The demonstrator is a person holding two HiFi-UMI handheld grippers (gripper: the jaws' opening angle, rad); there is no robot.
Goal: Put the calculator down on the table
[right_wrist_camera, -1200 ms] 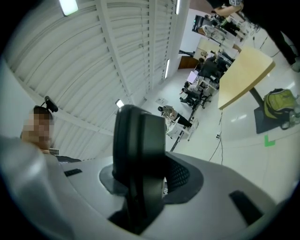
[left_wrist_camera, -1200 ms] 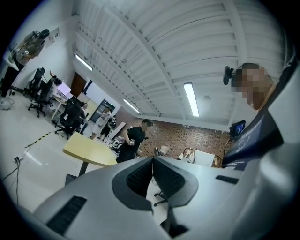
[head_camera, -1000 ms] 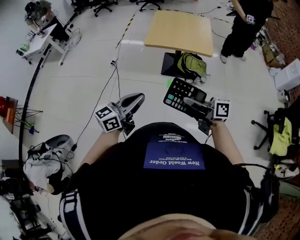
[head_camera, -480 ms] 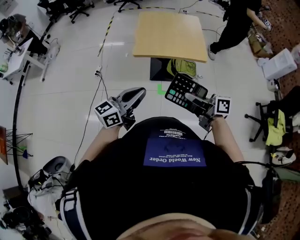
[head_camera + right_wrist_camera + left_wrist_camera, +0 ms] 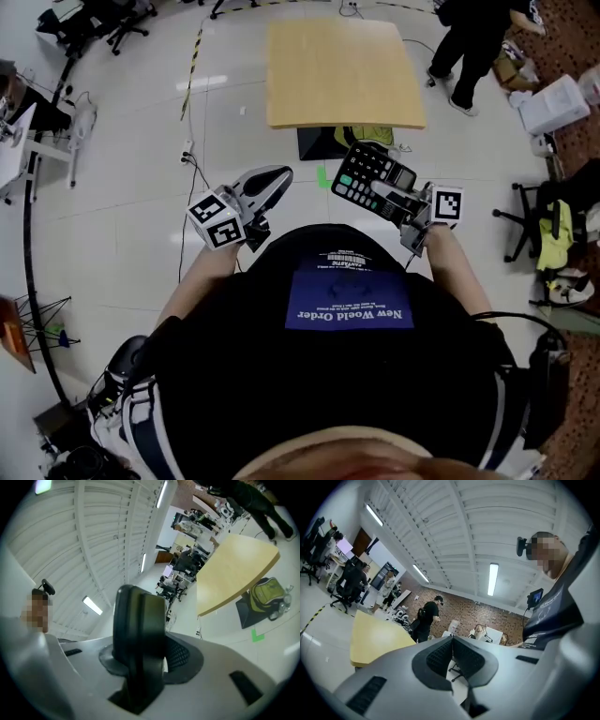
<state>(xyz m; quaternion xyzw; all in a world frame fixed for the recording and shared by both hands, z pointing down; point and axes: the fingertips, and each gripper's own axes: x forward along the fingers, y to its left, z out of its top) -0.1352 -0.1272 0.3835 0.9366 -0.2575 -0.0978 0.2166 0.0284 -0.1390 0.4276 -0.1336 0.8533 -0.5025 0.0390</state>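
A black calculator (image 5: 371, 176) with green and white keys is clamped in my right gripper (image 5: 382, 196), held out in the air in front of the person's body. In the right gripper view the calculator (image 5: 139, 634) shows edge-on as a dark slab between the jaws. My left gripper (image 5: 269, 180) is shut with nothing in it; its black pads (image 5: 440, 657) meet in the left gripper view. A light wooden table (image 5: 342, 73) stands ahead, bare on top, and shows too in the right gripper view (image 5: 234, 573) and the left gripper view (image 5: 375, 637).
A green backpack (image 5: 375, 137) and a black base sit under the table's near edge. A person in black (image 5: 473, 37) stands at the table's far right. Office chairs (image 5: 89, 23) stand far left, a cable (image 5: 186, 131) runs over the white floor, boxes (image 5: 556, 101) lie right.
The table has come nearer and more centred in the head view as both grippers moved toward it. The calculator stays gripped in the right gripper; the left stays shut.
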